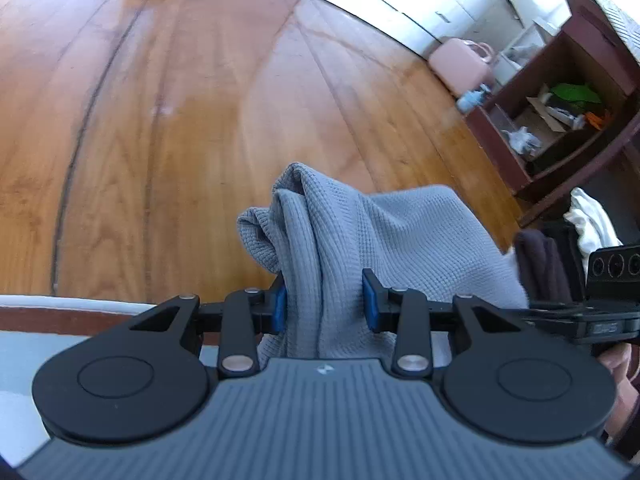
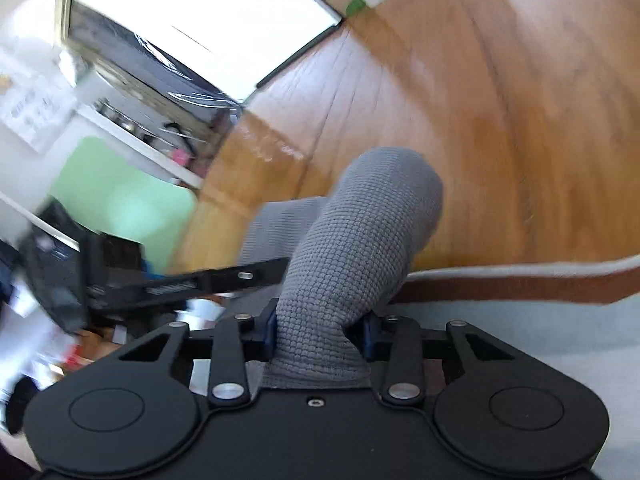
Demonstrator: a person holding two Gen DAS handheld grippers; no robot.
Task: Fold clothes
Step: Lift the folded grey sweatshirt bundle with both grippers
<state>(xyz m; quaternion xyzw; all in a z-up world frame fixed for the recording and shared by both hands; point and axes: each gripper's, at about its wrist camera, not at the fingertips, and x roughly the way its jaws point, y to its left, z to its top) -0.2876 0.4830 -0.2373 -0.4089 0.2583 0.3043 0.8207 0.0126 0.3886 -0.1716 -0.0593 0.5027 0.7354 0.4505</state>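
Your left gripper [image 1: 325, 304] shows in its own wrist view with the blue pads [image 1: 280, 307] pressed against a bunched fold of the grey knit garment [image 1: 360, 236], so it is clamped on the cloth. That cloth rises from between the jaws and peaks just beyond them, with a flatter panel spreading to the right. Behind it lies the wooden floor [image 1: 180, 100]. Far right stands a dark red shelf unit [image 1: 576, 92] full of small clutter, a pink bag [image 1: 460, 62] beside it on the floor, and white cloth [image 1: 592, 220] near the right edge. Your right gripper [image 1: 600, 312] enters from the right edge, just beside the garment. A pale surface with a brown edge [image 1: 60, 316] runs along the near left.

Your right gripper [image 2: 320, 330], seen from its own wrist, is likewise clamped on the grey knit garment [image 2: 360, 240]: a thick roll of it stands up between the jaws and leans to the far right. Your left gripper [image 2: 220, 278] reaches in from the left, close to the cloth. The pale surface with the brown edge [image 2: 520, 284] lies at the near right, the wooden floor [image 2: 480, 100] beyond it. The far left is blurred; a green panel [image 2: 120, 200] shows there.
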